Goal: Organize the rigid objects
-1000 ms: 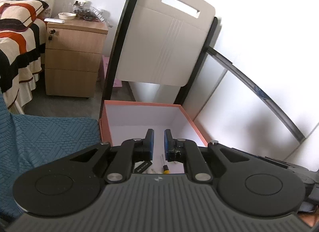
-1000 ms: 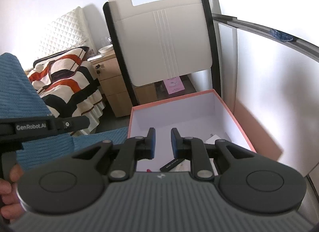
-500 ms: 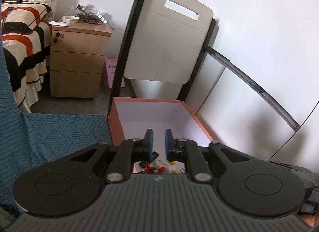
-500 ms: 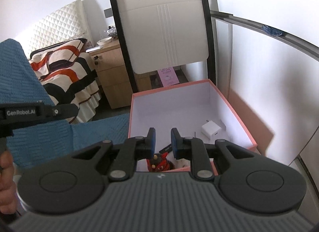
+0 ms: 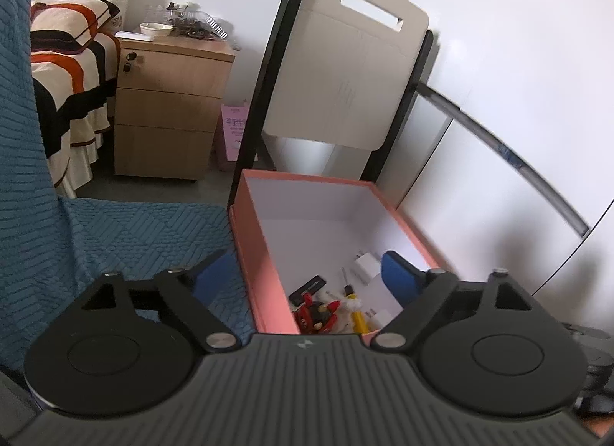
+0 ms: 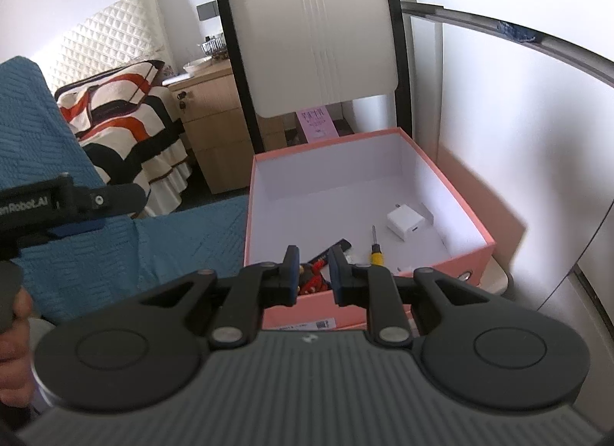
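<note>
Left wrist view: with left gripper (image 5: 307, 273) jaws opening, empty, over box (image 5: 264, 265), lower squarely onto red toy (image 5: 318, 311), right gripper (image 6: 312, 267) pinched narrow, aside.

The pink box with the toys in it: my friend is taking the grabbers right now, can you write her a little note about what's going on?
Left gripper: jaws opening wide, nothing between them, above the pink box.
Right gripper: shut, empty, near the box's front edge.
In the box: white charger, yellow-handled screwdriver, flat black item, red-and-black toy figure.
Done: those pieces are in.
Left: no loose pieces show outside the box on the blue cover; check around before stopping.
</note>
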A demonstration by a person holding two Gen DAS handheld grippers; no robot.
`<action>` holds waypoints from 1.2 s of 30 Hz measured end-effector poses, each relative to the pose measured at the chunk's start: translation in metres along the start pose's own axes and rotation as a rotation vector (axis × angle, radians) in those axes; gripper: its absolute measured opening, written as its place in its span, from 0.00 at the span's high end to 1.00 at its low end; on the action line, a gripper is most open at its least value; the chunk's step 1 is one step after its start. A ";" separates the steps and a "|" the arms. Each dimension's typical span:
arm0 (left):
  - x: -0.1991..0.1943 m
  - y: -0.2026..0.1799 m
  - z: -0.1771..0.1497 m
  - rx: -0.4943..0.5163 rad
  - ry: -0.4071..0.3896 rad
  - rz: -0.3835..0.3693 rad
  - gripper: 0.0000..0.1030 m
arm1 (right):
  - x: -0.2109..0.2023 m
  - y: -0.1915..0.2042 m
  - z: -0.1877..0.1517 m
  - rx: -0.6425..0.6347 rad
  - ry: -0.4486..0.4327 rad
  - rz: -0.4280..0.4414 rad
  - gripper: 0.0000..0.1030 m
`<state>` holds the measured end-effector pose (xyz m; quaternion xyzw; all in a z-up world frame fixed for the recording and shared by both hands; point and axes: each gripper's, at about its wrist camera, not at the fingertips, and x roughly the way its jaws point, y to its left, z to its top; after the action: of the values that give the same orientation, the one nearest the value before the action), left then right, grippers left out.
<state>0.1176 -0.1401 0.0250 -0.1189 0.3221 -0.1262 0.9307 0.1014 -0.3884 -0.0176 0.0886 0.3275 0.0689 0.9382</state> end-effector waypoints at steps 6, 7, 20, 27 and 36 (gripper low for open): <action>0.005 0.003 -0.011 0.002 0.024 0.027 0.04 | 0.001 -0.003 -0.010 0.009 0.013 0.001 0.80; 0.007 0.004 -0.012 -0.006 0.035 0.027 0.04 | 0.000 -0.004 -0.012 0.015 0.013 0.004 0.80; 0.009 0.006 -0.029 0.023 0.038 0.089 0.04 | 0.003 -0.009 -0.021 0.020 0.033 -0.033 0.79; 0.012 0.004 -0.028 0.035 0.040 0.107 0.03 | 0.009 -0.012 -0.021 0.029 0.024 -0.056 0.10; 0.014 0.006 -0.028 0.027 0.065 0.117 0.02 | 0.013 -0.009 -0.020 0.006 0.037 -0.070 0.10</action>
<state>0.1115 -0.1422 -0.0059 -0.0832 0.3567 -0.0798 0.9271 0.0996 -0.3924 -0.0433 0.0787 0.3478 0.0368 0.9335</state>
